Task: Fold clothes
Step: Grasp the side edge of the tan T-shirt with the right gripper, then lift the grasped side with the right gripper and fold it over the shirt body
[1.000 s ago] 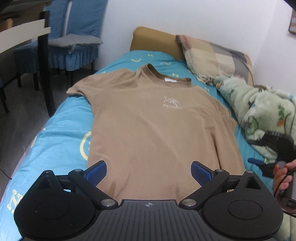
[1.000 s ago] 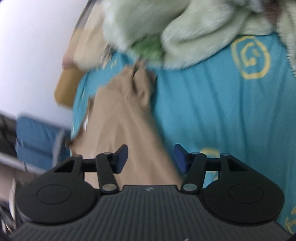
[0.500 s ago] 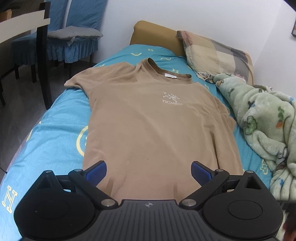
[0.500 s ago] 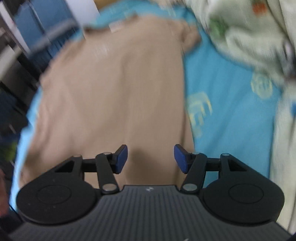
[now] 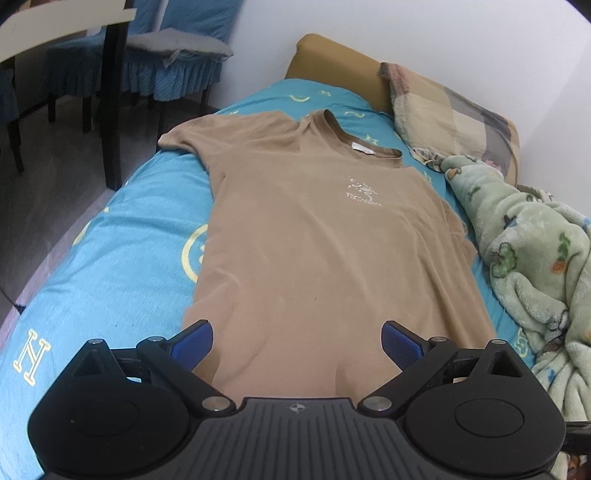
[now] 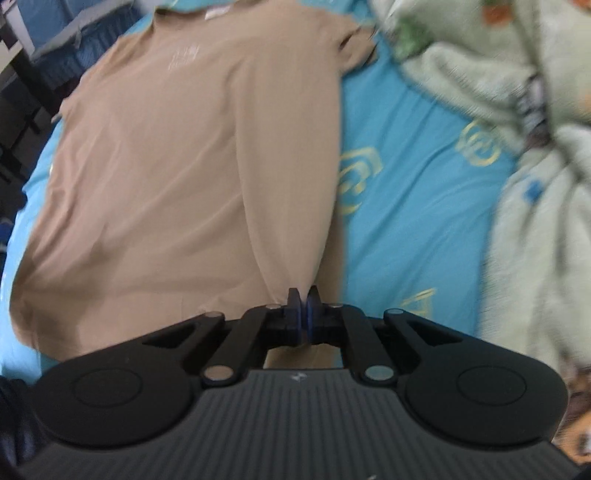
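Bed: a blue sheet (image 5: 122, 236) with yellow symbols covers it and runs away ahead of both claws
Room: a white wall (image 5: 406, 33) stands behind the far end of the bed; chairs with blue covers (image 5: 177, 48) and a dark table leg (image 5: 112, 110) stand on the floor off to the far left of the left claw
Bedding: a checked pillow (image 5: 450, 114) lies far ahead to the right of the left claw, and a green fleece blanket (image 5: 532, 251) is bunched along its right side
Shirt: a tan T-shirt (image 5: 317, 236) lies spread face up on the sheet, collar at the far end, hem nearest the claws
Left claw (image 5: 297, 341): fingers wide apart, holding nothing, hovering at the hem with the shirt straight ahead between its blue pads (image 5: 194, 343)
Right claw (image 6: 304, 308): pads pressed together on a pinch of the T-shirt (image 6: 192, 147) near its right hem corner; a raised ridge of cloth runs away from the pinch, with most of the shirt ahead and to the left
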Action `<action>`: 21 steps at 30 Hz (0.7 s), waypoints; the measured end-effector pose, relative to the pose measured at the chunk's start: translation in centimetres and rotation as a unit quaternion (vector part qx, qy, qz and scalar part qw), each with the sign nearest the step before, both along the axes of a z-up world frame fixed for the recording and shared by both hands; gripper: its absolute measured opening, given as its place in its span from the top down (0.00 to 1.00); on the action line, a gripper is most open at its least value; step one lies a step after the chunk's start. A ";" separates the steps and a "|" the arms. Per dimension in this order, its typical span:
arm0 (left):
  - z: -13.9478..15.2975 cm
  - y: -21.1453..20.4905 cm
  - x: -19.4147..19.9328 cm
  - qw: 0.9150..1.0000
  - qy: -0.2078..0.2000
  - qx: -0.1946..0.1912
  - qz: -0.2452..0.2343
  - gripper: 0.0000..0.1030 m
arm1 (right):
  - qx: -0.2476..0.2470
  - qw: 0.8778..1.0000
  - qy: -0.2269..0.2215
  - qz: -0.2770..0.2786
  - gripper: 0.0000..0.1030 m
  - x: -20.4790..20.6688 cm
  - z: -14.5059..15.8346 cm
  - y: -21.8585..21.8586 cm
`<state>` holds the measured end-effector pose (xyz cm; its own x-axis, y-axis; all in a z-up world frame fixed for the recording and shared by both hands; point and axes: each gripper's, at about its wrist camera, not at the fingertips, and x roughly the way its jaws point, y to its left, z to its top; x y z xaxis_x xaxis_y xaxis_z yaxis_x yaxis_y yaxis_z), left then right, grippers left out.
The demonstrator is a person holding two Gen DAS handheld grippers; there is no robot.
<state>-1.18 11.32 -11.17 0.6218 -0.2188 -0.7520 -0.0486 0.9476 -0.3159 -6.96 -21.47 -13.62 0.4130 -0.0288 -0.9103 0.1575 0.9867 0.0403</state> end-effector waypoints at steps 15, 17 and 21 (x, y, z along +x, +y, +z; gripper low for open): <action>-0.4 0.1 -0.1 0.999 0.019 0.005 0.028 0.04 | 0.039 0.998 -0.025 -0.044 0.77 -0.5 -0.3 -3.4; -0.1 0.0 -0.3 0.999 0.013 0.008 0.031 0.04 | 0.079 0.992 -0.068 -0.071 0.27 -0.2 -0.3 -4.4; 0.7 -0.7 -0.6 1.000 -0.008 0.019 0.022 0.04 | 0.187 0.960 -0.134 -0.157 0.24 2.4 -1.4 -7.1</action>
